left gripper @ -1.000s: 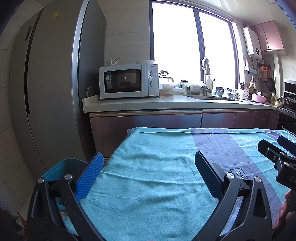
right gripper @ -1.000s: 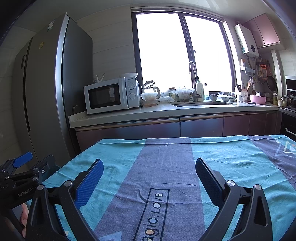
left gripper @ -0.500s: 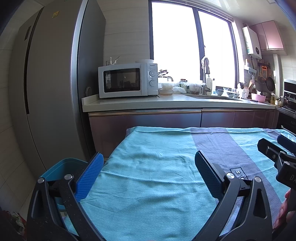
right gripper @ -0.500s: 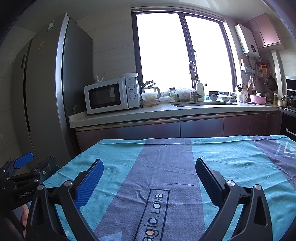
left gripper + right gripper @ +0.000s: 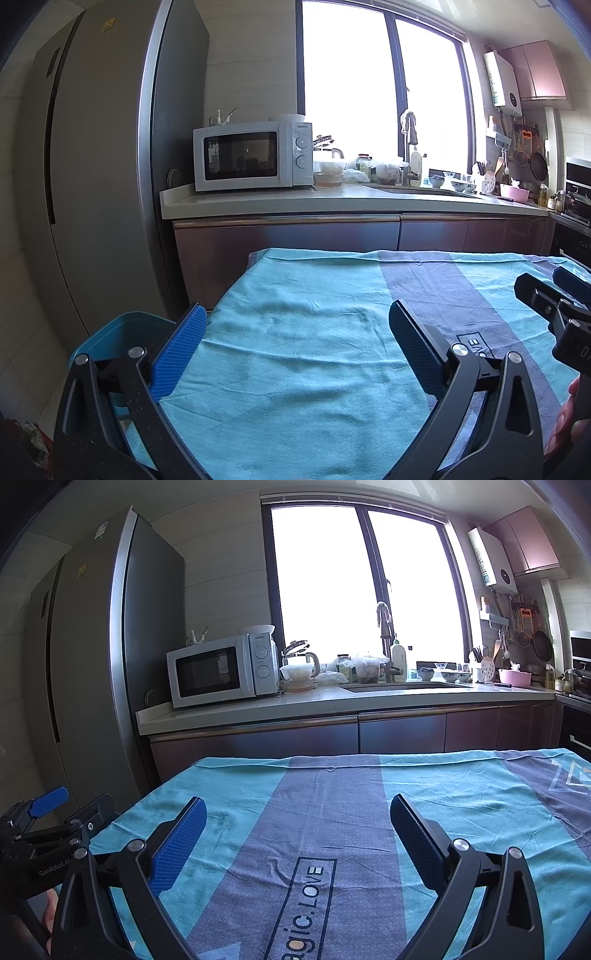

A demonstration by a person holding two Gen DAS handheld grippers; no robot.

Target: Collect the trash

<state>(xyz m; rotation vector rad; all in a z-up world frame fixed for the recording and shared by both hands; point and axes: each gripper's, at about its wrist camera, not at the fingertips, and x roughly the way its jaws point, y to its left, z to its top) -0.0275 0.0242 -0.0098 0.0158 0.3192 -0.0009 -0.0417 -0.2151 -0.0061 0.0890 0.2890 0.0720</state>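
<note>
So the biggest thing here is the table covered in a teal-and-grey striped cloth [image 5: 295, 354], and honestly there's no trash on it anywhere in either view. Behind it at 12 o'clock is the tall grey steel fridge [image 5: 92, 664] and the white boxy microwave [image 5: 253, 158] on the counter. Next down in size: a blue plastic bin [image 5: 110, 332] sits on the floor off the table's left edge, at about 9 o'clock from the left gripper [image 5: 293, 345], so the left hand is clearly the nearer one for any drop. The right gripper [image 5: 297, 836] hovers over the cloth's grey stripe. Both grippers have their 2 blue-padded fingers spread wide, holding nothing. Looks to me like the collecting is either done or the trash is out of frame.
</note>
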